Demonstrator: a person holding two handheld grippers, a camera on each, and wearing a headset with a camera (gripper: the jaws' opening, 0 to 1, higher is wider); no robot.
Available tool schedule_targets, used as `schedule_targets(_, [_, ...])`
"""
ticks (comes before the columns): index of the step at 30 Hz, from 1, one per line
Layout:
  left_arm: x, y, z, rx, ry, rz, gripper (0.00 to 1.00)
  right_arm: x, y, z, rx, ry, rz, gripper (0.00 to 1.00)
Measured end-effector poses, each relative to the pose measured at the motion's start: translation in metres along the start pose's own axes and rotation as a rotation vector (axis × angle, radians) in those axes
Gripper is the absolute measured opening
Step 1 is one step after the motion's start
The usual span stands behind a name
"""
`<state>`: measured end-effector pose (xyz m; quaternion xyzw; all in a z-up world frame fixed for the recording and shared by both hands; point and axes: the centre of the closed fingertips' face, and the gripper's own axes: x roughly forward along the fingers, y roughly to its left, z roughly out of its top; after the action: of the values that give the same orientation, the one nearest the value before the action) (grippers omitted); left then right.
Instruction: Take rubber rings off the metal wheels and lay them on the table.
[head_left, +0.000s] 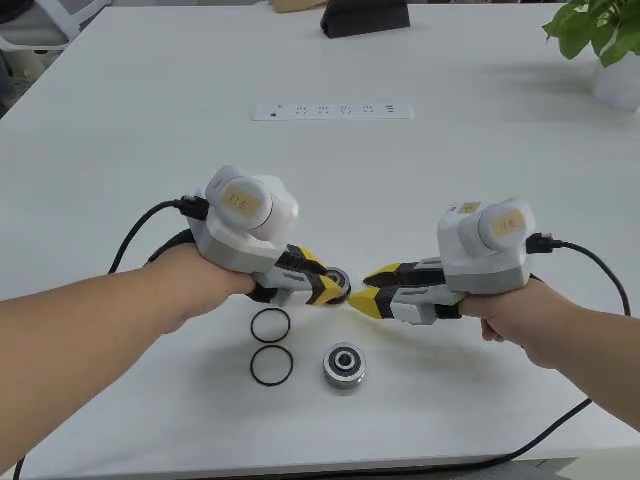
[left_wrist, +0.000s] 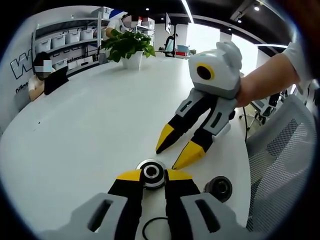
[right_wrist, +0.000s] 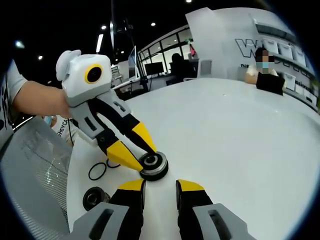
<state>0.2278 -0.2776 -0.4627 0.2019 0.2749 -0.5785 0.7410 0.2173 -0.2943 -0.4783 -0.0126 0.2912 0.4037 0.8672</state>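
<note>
L gripper (head_left: 335, 287) jaws clamped on a wheel (head_left: 339, 280), held just above the table (head_left: 150, 150). R gripper (head_left: 365, 290) jaws apart, tips just beside that wheel. 2nd wheel (head_left: 344, 363) sits on the table near 2 loose rings (head_left: 270, 325).

Left tongs (head_left: 335, 287) clamp wheel (left_wrist: 151, 173); right tongs (head_left: 362, 289) parted, tips facing, close.
</note>
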Motion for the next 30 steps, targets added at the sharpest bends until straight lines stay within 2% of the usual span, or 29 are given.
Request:
schedule_targets(4, [0.001,0.000,0.000,0.044,0.008,0.014,0.08,0.000,0.000,0.000,0.000,-0.002,-0.001,0.22])
schedule_targets(8, [0.001,0.001,0.001,0.050,0.007,0.019,0.07,0.000,0.001,0.001,-0.002,-0.005,0.000,0.22])
schedule_targets(23, [0.000,0.002,0.001,0.042,0.001,0.037,0.07,0.009,0.008,0.006,-0.029,-0.012,0.009,0.21])
schedule_targets(30, [0.000,0.002,0.001,0.039,0.004,0.042,0.07,0.013,0.010,0.007,-0.066,0.000,0.010,0.21])
